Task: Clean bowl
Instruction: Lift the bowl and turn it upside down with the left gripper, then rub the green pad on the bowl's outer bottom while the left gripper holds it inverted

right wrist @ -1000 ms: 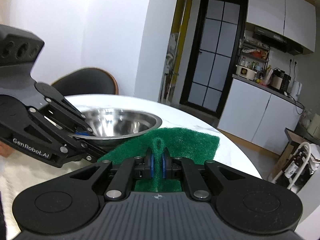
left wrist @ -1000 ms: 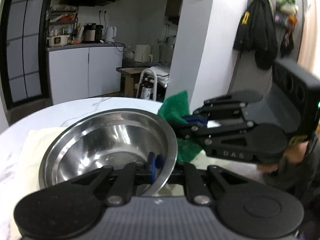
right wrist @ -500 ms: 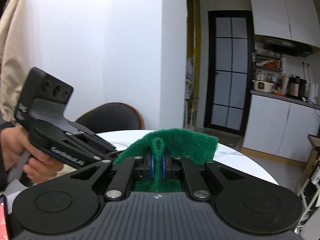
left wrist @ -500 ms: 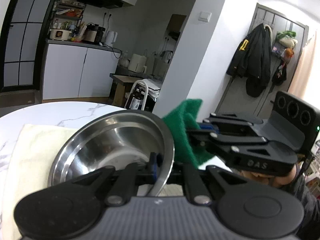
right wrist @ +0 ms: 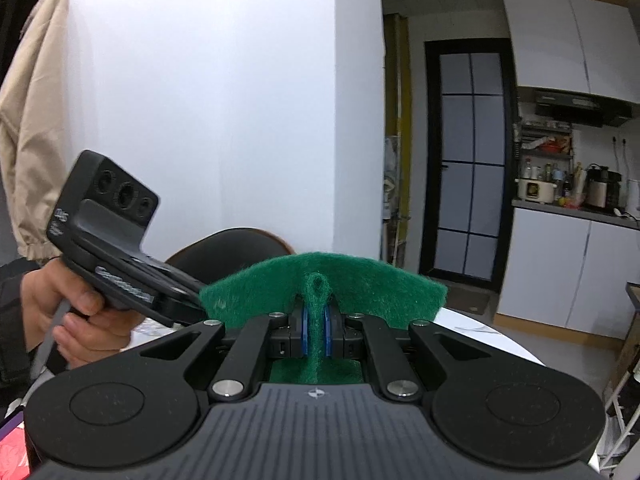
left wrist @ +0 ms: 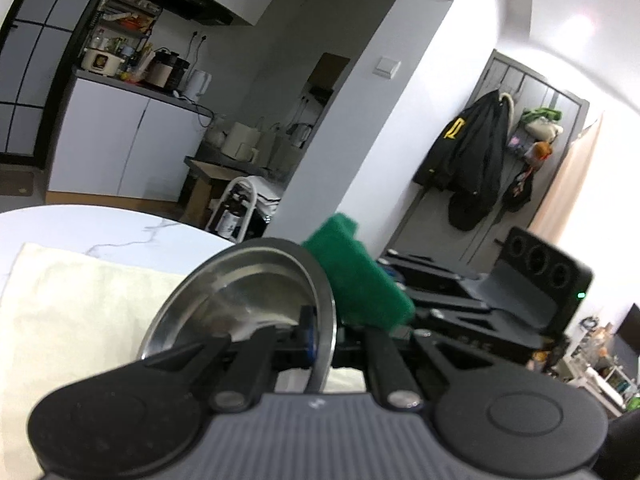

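A steel bowl (left wrist: 240, 300) is held tilted on edge above the table. My left gripper (left wrist: 316, 336) is shut on its rim. A green scouring pad (left wrist: 356, 280) sits just right of the bowl's rim, outside it. My right gripper (right wrist: 315, 332) is shut on the green pad (right wrist: 320, 288), which folds up between the blue pads (right wrist: 305, 330). In the right wrist view the left gripper's body (right wrist: 116, 240) and the hand holding it show at the left; the bowl is hidden there.
A cream cloth (left wrist: 80, 312) lies on the round white marble table (left wrist: 100, 228). A dark chair back (right wrist: 236, 248) stands beyond the table. Kitchen cabinets (left wrist: 120, 148), a white pillar (left wrist: 352, 120) and hanging coats (left wrist: 476, 160) are in the background.
The bowl has been lifted off the cloth and tipped up onto its edge. Both grippers have risen, and the pad has stayed beside the bowl's rim.
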`<state>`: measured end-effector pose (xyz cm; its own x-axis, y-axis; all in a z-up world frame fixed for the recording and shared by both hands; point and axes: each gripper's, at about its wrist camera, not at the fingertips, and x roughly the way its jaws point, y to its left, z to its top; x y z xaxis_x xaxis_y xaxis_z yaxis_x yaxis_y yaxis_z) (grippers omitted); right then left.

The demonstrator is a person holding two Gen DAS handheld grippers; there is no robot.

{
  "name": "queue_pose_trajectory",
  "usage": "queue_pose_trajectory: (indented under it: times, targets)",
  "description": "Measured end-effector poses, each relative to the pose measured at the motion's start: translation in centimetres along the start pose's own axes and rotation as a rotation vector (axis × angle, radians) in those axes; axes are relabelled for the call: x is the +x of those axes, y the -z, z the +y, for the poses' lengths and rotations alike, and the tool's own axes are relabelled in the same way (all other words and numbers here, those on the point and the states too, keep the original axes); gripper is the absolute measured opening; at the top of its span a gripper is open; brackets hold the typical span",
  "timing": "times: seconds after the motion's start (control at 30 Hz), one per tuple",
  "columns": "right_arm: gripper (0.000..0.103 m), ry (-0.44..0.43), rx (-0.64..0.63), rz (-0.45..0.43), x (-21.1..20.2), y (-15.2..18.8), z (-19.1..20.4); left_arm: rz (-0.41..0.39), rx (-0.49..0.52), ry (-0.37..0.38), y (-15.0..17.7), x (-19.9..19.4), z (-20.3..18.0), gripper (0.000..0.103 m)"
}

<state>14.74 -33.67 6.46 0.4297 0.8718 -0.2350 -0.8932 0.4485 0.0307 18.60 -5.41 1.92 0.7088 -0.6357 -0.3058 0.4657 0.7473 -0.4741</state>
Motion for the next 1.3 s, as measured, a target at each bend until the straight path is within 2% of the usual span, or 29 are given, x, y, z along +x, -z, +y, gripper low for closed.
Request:
queue_pose_trajectory:
  times: [0.23,0.57,0.77,1.03,1.3]
  targets:
    - [0.008,-0.022,0.013,-0.017,0.1,-0.1,-0.1,-0.008,-0.013,0.011,0.0,-0.1,0.2,0.006]
    - [0.008,-0.115,-0.020,-0.041,-0.5,-0.3,1.3,-0.008,-0.004,0.010,0.1,0.6,-0.2,0.006]
    - [0.008,-0.137,-0.025,-0.059,-1.0,-0.3,1.4,-0.022,-0.013,0.062,0.0,0.0,-0.1,0.006]
    - [0.008,-0.094,0.028,-0.102,-1.6,-0.3,-0.3,-0.058,-0.046,0.134,0.2,-0.7,0.0,0.007]
    - [0.008,-0.027,0.061,-0.106,-1.4,0.1,-1.8,-0.079,-0.100,0.190,0.4,-0.9,0.4,0.008]
